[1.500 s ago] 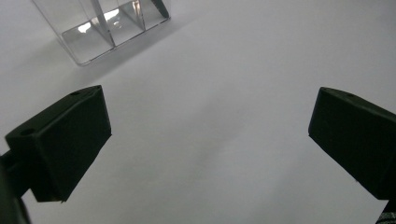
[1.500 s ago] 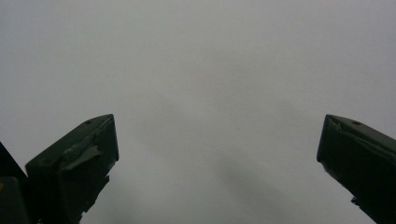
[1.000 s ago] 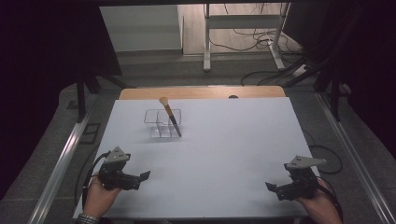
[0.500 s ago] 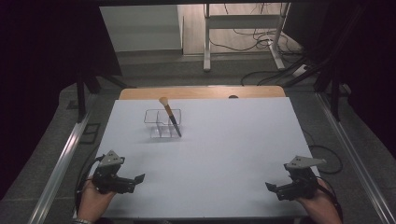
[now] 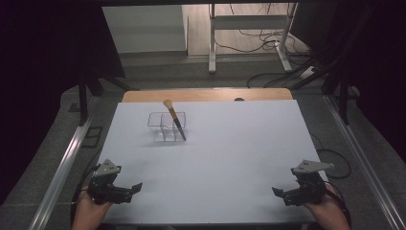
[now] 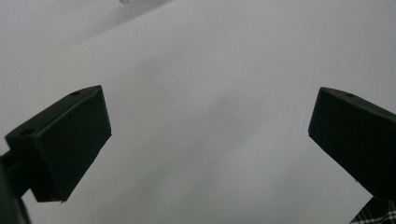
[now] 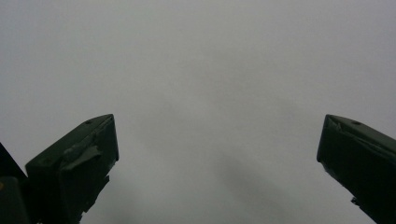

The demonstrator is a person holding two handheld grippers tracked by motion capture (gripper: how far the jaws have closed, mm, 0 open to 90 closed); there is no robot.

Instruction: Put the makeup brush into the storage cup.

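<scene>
A clear plastic organiser box (image 5: 166,127) with compartments stands on the white table sheet (image 5: 220,158), left of centre and towards the back. A makeup brush (image 5: 174,120) with a black handle and tan bristles leans in its right compartment, bristles up. My left gripper (image 5: 135,188) rests at the front left corner, far from the box, and is open with nothing between its jaws (image 6: 205,140). At the front right corner, my right gripper (image 5: 278,192) is open and holds nothing (image 7: 217,154).
A wooden table edge (image 5: 206,95) shows behind the white sheet. Metal rails (image 5: 62,167) run along both sides. Beyond the table are a desk frame (image 5: 249,33) and cables on the floor. A dark small spot (image 5: 238,99) lies at the sheet's back edge.
My left gripper has drawn back towards the front left corner of the table. The right gripper, the box and the brush have stayed put.
</scene>
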